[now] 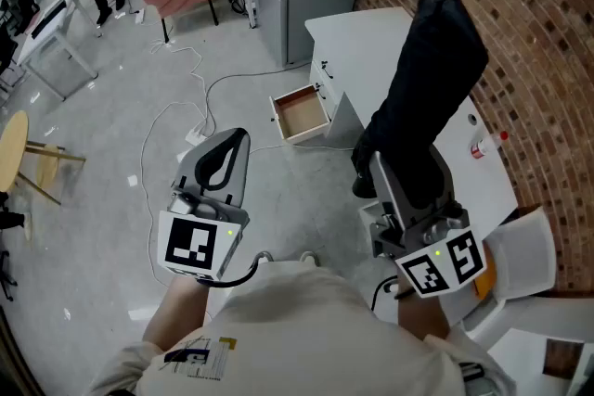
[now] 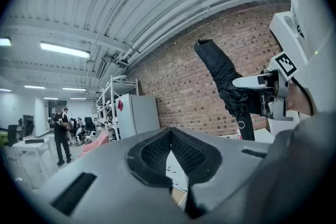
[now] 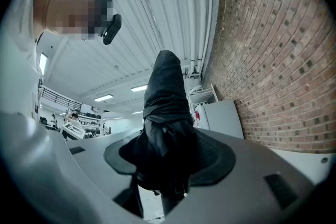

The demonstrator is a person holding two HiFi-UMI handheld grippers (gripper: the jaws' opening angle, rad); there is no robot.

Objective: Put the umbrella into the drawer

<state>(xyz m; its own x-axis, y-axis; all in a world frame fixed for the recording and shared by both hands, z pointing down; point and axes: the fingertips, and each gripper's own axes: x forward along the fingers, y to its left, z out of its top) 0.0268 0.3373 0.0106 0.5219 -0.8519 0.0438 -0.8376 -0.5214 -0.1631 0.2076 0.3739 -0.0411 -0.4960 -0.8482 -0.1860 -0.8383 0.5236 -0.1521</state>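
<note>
Firmly, the right gripper (image 1: 369, 170) fingers squeeze the black umbrella (image 1: 432, 79), nearly upright, well apart from the open drawer (image 1: 302, 116). The left gripper (image 1: 223, 158) fingers are closed, empty. The umbrella should be laid flat along the drawer.

Your left gripper (image 1: 230, 148) and right gripper (image 1: 376, 170) are grey, black-padded, each bearing a black-and-white marker cube (image 1: 197, 244); a black cable (image 1: 243, 272) leaves the left. Your T-shirt (image 1: 278, 320) is cream.
</note>
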